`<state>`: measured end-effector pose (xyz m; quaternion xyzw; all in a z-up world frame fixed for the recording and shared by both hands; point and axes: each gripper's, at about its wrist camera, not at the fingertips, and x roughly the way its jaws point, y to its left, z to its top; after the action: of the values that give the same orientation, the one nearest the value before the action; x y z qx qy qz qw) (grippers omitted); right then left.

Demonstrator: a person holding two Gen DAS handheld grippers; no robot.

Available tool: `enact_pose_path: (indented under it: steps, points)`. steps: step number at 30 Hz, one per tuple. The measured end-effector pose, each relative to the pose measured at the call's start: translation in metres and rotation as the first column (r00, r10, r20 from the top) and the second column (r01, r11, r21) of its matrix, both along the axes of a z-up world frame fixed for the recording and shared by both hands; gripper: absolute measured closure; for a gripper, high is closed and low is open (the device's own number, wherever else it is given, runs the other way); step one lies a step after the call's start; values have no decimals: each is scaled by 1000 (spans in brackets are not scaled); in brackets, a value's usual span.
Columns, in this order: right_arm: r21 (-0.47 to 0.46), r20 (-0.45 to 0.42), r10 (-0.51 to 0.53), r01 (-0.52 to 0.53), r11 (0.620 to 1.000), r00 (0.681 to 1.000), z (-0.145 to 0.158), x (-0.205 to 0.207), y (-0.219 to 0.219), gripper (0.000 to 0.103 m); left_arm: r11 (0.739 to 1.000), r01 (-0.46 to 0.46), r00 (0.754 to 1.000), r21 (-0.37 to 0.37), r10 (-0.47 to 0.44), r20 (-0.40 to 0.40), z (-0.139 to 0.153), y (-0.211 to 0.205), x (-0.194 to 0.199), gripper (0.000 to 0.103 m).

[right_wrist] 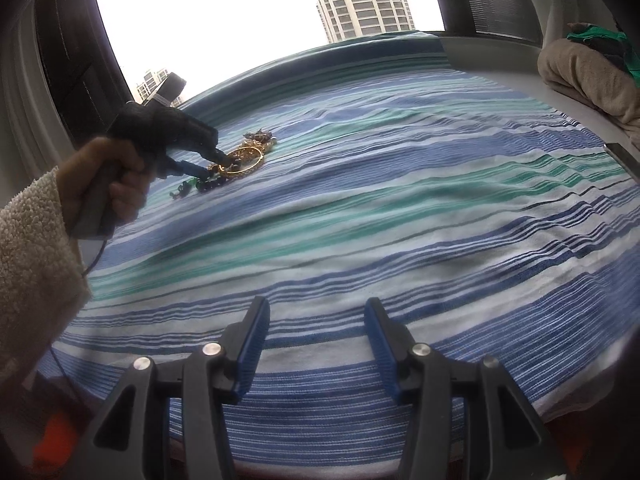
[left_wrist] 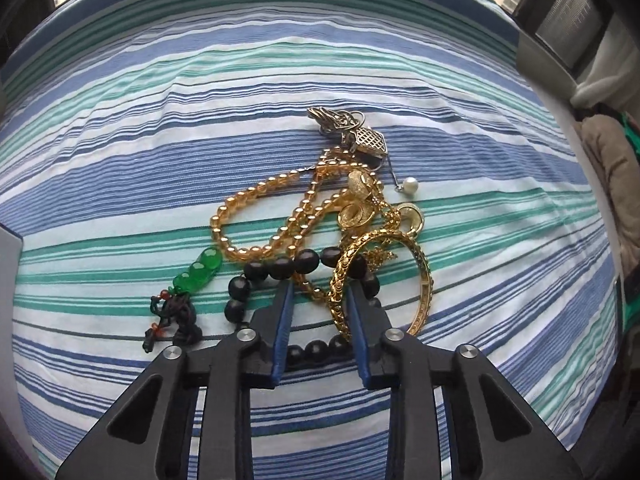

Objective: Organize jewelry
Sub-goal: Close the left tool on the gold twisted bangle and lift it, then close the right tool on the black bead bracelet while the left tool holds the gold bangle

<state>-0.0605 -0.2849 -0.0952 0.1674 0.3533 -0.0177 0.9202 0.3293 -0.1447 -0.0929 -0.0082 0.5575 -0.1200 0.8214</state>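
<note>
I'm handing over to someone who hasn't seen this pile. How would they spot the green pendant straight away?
On the blue, green and white striped cloth lies one tangled heap of jewelry. At its left edge, beside the amber bead strand and black bead bracelet, is the translucent green pod-shaped pendant on a knotted black cord. It is the only green piece.
</note>
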Motion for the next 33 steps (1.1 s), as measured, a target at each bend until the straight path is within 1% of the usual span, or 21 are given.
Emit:
enact_pose_path:
  steps: [1,2,6,11,15,20,25,33]
  points:
    - [3,6,3,-3,1000,1000,-1,-1,-1,53,1000,-5,1000,5,5,11,1,0,-1,87]
    - [1,8,3,-3,1000,1000,-1,-1,-2,53,1000,-13,1000,-10,13,13,4,1,-2,98]
    - [-7,12,-1,1,1000,1000,3,-2,-3,53,995,-26,1000,-99,27,3,19,13,-14,98]
    - [-19,47,-6,6,1000,999,14,-5,-2,53,985,-16,1000,-171,19,14,44,31,-41,98]
    - [-23,47,12,-11,1000,999,16,-4,6,53,977,-20,1000,-211,25,18,55,58,-64,98]
    - [-33,45,37,-35,999,998,19,-5,21,53,968,-49,999,-248,51,-2,54,97,-89,98]
    - [-48,38,61,-59,997,997,24,-3,36,53,966,-84,996,-245,85,-8,42,138,-116,98]
    - [-89,17,125,-123,988,992,28,5,66,53,952,-174,985,-251,169,-41,20,213,-164,98]
